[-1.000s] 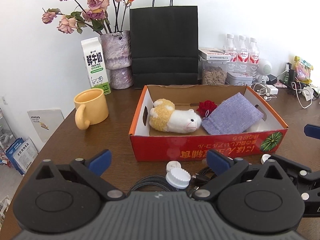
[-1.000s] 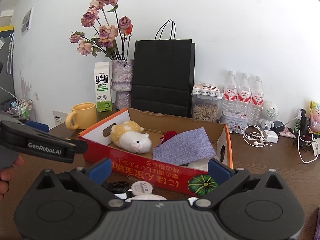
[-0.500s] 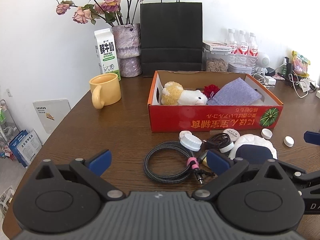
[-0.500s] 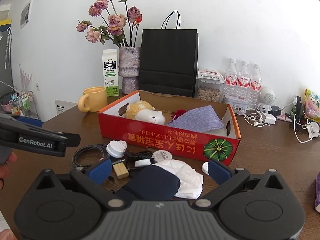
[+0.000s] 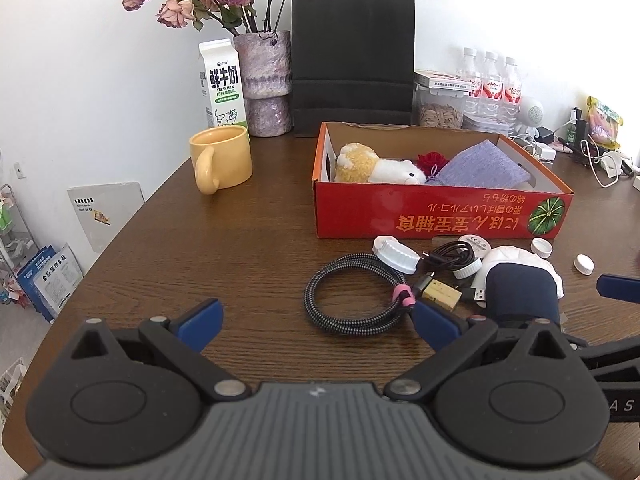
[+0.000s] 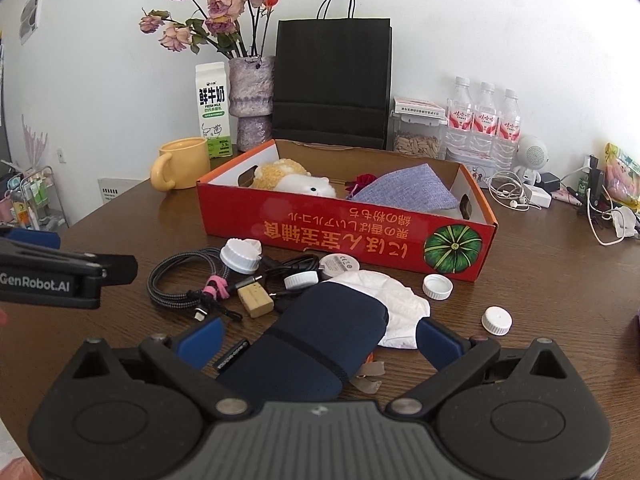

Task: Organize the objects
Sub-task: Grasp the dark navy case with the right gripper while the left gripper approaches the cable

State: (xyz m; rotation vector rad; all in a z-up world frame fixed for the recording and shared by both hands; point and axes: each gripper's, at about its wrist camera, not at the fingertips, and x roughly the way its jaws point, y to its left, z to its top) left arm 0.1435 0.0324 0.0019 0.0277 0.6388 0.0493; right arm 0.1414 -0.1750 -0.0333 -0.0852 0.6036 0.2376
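Left-wrist view: left gripper, lower centre, fingers spread wide with nothing between them, above bare table. Right of centre stands the red box, holding a plush toy, a red flower and a purple cloth. In front of the box lies the loose clutter: braided cable, black cable, white lid, tan block, navy pouch resting on a white cloth, and two caps. Yellow mug at centre left; milk carton, vase and black bag along the upper edge.

Right-wrist view: right gripper, lower centre, fingers likewise spread and unclenched; the pouch lies between them, with contact not discernible. The box sits at centre.
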